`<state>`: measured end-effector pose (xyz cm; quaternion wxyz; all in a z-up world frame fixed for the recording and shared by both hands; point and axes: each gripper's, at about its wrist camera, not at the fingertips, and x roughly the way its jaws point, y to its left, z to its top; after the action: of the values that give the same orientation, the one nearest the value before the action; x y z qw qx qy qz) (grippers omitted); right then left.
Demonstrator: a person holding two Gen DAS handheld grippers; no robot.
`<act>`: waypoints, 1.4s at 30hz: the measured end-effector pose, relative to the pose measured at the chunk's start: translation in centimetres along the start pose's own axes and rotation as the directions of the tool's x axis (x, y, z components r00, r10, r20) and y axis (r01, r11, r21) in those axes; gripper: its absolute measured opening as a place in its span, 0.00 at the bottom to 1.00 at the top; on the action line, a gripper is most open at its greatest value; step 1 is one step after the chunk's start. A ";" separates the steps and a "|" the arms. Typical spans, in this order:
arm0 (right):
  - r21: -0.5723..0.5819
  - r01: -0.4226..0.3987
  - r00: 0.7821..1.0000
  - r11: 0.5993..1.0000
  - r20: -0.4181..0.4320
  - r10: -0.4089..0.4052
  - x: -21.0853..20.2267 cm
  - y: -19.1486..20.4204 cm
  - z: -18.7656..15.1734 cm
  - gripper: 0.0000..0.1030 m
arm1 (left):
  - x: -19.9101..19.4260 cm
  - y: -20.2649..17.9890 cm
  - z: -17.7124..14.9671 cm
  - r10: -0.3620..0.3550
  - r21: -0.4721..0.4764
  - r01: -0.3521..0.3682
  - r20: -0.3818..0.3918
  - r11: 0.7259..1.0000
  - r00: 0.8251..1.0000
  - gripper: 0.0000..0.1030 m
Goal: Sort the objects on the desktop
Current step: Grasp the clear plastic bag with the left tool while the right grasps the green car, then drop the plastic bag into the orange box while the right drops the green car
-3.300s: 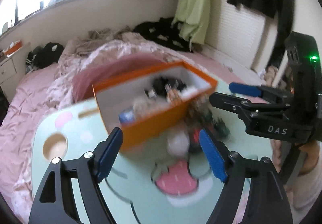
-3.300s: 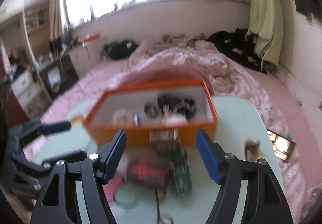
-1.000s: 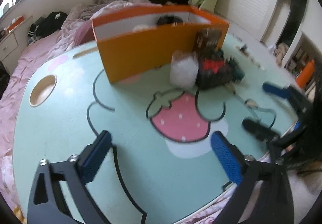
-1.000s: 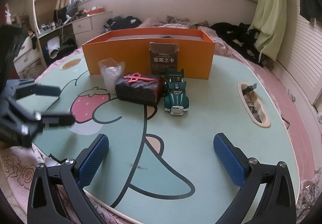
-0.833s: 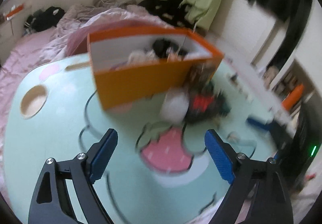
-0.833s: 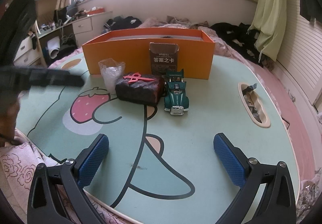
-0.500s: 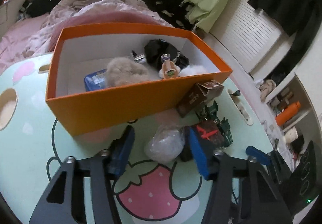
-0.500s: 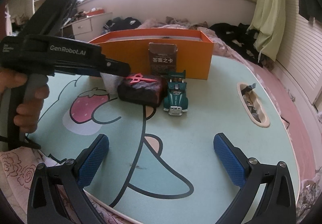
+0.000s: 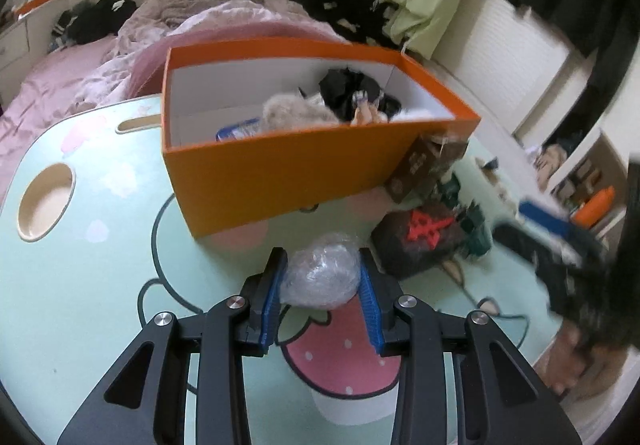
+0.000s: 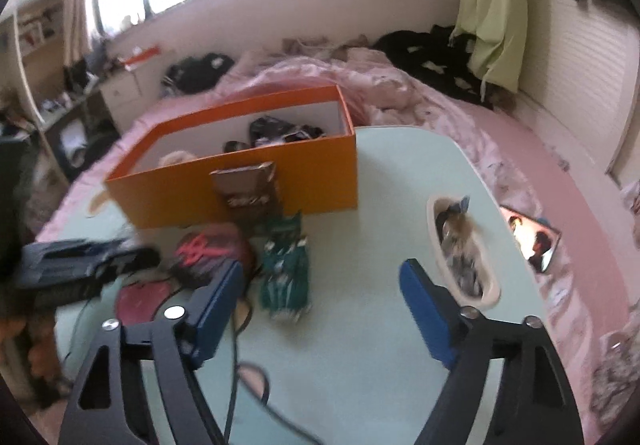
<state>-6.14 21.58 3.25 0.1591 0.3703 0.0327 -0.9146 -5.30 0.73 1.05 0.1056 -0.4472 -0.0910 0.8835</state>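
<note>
Near the worktop's (image 9: 100, 285) front edge, before the orange box (image 9: 288, 173), the left gripper's (image 9: 320, 295) jaws are closing onto the crumpled plastic bundle (image 9: 322, 275). Squeeze lightly, lift clear of the wall. The right gripper's (image 10: 320, 315) jaws, closing, are empty.

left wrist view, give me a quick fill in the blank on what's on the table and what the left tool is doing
1. The left tool is closing on a crumpled clear ____ bag between its pads.
2. The open storage box on the table is coloured ____.
3. The dark pouch right of the bag bears a ____ mark.
4. Under the bag, the table shows a printed pink ____.

Missing words: plastic; orange; red; strawberry
</note>
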 end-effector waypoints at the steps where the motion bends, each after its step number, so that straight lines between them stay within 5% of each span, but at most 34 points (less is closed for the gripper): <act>1: -0.008 0.005 1.000 1.000 -0.012 -0.005 0.4 0.0 0.2 0.73 | -0.1 -0.1 -0.1 0.006 0.013 -0.006 0.008 1.000 1.000 0.35; 6: -0.026 -0.008 0.990 1.000 -0.143 0.004 3.4 0.7 0.2 0.53 | 0.0 -0.3 0.0 0.020 0.031 -0.020 0.007 0.999 1.000 0.35; 11: -0.099 0.014 0.991 0.995 -0.129 -0.027 3.6 1.9 -0.1 0.26 | -0.1 -0.2 -0.2 -0.047 0.035 0.046 0.021 0.998 0.999 0.33; 21: -0.011 -0.073 0.997 0.997 0.029 0.073 -0.3 0.1 -0.8 0.25 | -3.2 0.1 0.0 -0.041 0.008 0.040 0.107 0.999 0.993 0.32; 29: -0.002 -0.175 0.968 0.985 0.183 0.173 -4.3 1.0 4.6 0.22 | -5.2 -0.9 3.0 -0.034 0.051 0.025 0.166 0.998 0.985 0.32; 36: 0.035 -0.235 0.956 0.971 0.186 0.225 -0.8 2.1 9.5 0.23 | -3.9 -0.9 7.4 -0.004 0.052 -0.005 0.175 0.999 0.985 0.33; 38: 0.058 -0.217 0.967 0.975 0.147 0.206 1.0 2.0 9.8 0.45 | -2.6 -0.6 7.9 0.049 0.028 -0.054 0.156 0.998 0.986 0.36; 42: 0.097 -0.208 0.972 0.973 0.132 0.195 1.8 1.4 8.2 0.56 | -1.8 -0.2 7.1 0.042 0.000 -0.043 0.152 0.999 0.987 0.63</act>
<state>-12.35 18.32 8.06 0.2322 0.3235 -0.0652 -0.9150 -10.04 -0.05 6.61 0.0802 -0.3803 -0.0876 0.9172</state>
